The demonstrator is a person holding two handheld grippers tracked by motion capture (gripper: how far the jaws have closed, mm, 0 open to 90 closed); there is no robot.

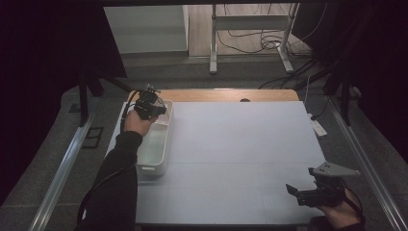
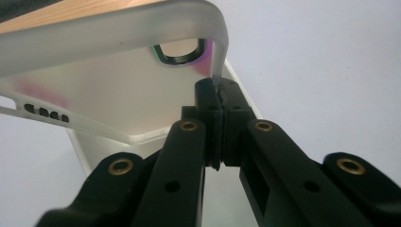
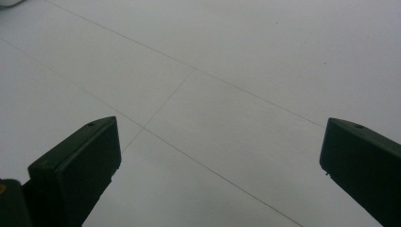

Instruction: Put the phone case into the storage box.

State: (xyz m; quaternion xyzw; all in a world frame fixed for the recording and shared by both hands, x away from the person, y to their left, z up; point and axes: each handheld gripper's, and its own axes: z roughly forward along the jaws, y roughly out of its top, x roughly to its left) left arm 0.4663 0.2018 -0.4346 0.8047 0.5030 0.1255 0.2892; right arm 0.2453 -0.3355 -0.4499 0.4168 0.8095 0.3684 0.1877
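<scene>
Plastic, thin and frosted: the phone case (image 2: 108,90) pinched in the left hand-held gripper (image 2: 216,92) looks like a light, springy shell that weighs next to nothing. Its jaws are closed tight on the case's side wall, right beside the rounded corner near the camera cut-out (image 2: 179,51). In the high view that same left hand-held gripper (image 1: 150,107) hangs over the far end of the white bin (image 1: 162,159) at the left of the tabletop (image 1: 240,154), so the case sits above the bin's open top, not yet laid down as far as I can judge.

Such a shell probably flexes and twists if squeezed mid-wall, and the smooth matte surface could slide between the pads. A grip on the rim near a corner, where the wall curves and stiffens, seems the safest hold, and that is about where the jaws bite now. It is unlikely to break, though the edge may bend under a hard clamp. Being so light, it could swing or pivot around the single pinch point when tilted.

The right hand-held gripper (image 1: 315,195) rests at the near right of the tabletop, jaws spread wide with nothing between them, its black fingers (image 3: 75,165) over bare white surface.
</scene>
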